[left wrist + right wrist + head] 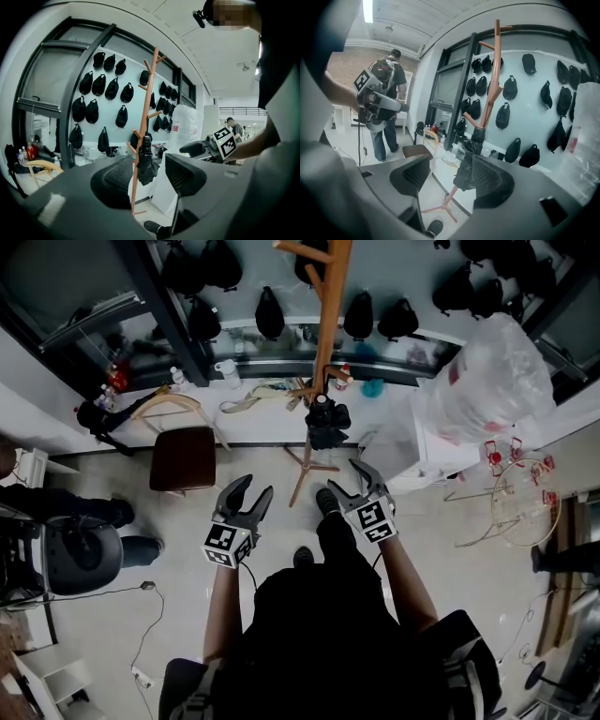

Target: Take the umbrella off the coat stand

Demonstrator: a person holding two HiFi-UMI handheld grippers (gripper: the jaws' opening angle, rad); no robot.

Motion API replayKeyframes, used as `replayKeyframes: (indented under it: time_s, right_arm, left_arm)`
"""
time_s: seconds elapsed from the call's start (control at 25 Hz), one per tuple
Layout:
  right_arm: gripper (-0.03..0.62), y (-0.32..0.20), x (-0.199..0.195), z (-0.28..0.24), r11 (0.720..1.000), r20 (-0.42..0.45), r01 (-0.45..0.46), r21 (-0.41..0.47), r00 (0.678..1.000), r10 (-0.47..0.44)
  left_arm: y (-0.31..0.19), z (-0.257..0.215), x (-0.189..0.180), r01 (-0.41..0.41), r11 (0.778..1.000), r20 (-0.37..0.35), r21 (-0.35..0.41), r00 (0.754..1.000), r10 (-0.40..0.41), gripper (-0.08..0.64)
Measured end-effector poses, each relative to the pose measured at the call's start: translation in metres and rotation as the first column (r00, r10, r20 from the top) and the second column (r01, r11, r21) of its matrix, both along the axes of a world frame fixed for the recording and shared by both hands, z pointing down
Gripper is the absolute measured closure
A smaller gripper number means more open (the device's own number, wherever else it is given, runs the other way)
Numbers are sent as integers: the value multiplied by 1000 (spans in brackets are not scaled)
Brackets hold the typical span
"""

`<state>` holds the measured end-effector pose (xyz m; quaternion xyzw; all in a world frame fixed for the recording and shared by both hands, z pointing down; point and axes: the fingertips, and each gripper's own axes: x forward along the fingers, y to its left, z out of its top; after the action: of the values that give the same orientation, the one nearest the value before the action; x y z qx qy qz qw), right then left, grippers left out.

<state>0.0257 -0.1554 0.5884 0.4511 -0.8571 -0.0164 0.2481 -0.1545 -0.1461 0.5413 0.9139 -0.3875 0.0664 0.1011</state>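
Fingers [112, 180] wide apart, empty: left gripper [256, 487], right gripper [343, 476]; umbrella [326, 423] beyond, untouched

Workroom interior, pale finishes, evenly lit

Pale wall [107, 112] hung with rows of black caps [99, 84]; dark window frame [71, 108] to one side. White ledge [253, 423] runs along the wall base, cluttered with small items. Glossy light floor [178, 521] carries a brown stool [183, 457], a black office chair [82, 557] and a large clear plastic bag [487, 381]. Ceiling strip light [368, 9] lit
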Motion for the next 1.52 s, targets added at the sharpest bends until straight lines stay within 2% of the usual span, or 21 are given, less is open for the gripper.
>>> replayKeyframes:
  time_s: [0.2,0.6,0.88,1.08,1.28,1.52]
  right_arm:
    - [310,-15,5,2,1000,5,10,6,1000,-10]
    - [310,-64,12,14,999,40,29,-20,999,-28]
    - [310,-98,15,34,997,35,53,-53,998,-51]
    - [332,-124,17,45,999,32,33,-33,999,-32]
    - [301,-142,9,67,995,21,67,-77,998,-66]
    - [264,-162,5,90,992,13,58,-112,998,-57]
  left_arm:
    - [-11,3,-3,31,999,-8,-12,999,-31,344]
    - [-36,4,2,66,997,34,-36,997,-65,344]
    - [-52,2,-6,128,990,41,-59,991,-126,344]
    - [-58,5,-17,170,982,61,-80,984,-166,344]
    - [-60,7,-21,206,974,70,-98,977,-199,344]
    - [-56,14,-30,242,962,94,-126,968,-232,344]
